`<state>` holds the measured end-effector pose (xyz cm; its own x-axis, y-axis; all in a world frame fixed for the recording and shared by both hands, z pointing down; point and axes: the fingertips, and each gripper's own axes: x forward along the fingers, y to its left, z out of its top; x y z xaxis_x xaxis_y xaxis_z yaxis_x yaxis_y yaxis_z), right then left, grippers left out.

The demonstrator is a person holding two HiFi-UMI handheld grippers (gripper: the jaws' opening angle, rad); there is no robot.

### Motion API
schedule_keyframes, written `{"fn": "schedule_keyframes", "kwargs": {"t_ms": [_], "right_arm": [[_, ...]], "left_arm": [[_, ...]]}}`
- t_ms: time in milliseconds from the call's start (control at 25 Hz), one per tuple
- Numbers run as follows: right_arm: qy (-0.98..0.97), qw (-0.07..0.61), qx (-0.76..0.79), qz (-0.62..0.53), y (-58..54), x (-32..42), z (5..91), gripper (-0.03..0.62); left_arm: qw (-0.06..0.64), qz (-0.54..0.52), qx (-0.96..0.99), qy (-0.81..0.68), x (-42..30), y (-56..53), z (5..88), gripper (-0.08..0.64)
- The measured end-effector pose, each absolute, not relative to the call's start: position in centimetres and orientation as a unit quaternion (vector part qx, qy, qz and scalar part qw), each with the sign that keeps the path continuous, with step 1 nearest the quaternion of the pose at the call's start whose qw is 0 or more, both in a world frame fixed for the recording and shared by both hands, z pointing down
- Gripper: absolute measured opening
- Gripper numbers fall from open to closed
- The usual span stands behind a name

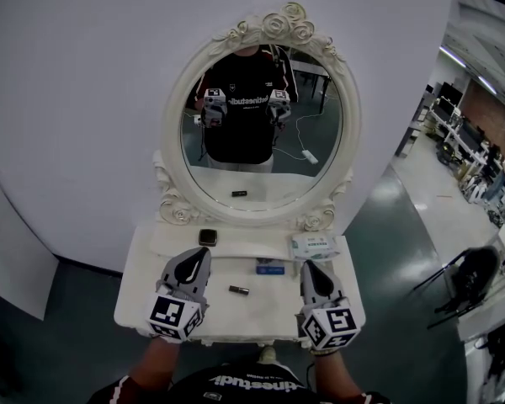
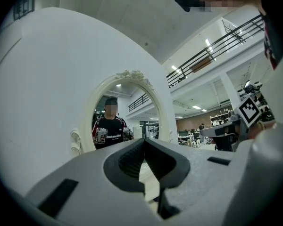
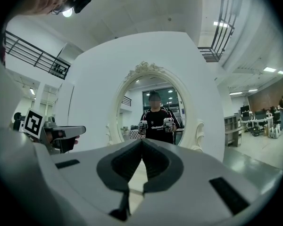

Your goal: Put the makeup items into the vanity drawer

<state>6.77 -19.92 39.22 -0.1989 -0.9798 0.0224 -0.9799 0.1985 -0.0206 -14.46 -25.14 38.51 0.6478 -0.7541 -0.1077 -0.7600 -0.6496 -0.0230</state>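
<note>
Small dark tube (image 1: 239, 289) lies on the white vanity top (image 1: 143, 286) between the left gripper (image 1: 203, 255) and right gripper (image 1: 308, 266), both pressed together, empty; oval mirror (image 1: 261, 171) behind.

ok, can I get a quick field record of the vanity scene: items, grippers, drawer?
surface: white vanity top, oval mirror behind it
items on top: square compact, wipes pack, blue flat item, small dark tube
left gripper: shut, empty, over the left side of the top
right gripper: shut, empty, over the right side
drawer: only its knob shows at the front edge; looks closed
progress: all four items outside the drawer
</note>
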Motion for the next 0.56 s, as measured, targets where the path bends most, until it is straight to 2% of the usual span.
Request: {"fn": "schedule_keyframes", "kwargs": {"t_ms": [560], "right_arm": [[-0.774, 0.005, 0.632, 0.019, -19.91, 6.14, 39.58, -0.008]], "left_arm": [[0.016, 0.053, -0.908, 0.416, -15.21, -24.93, 38.88, 0.006]]}}
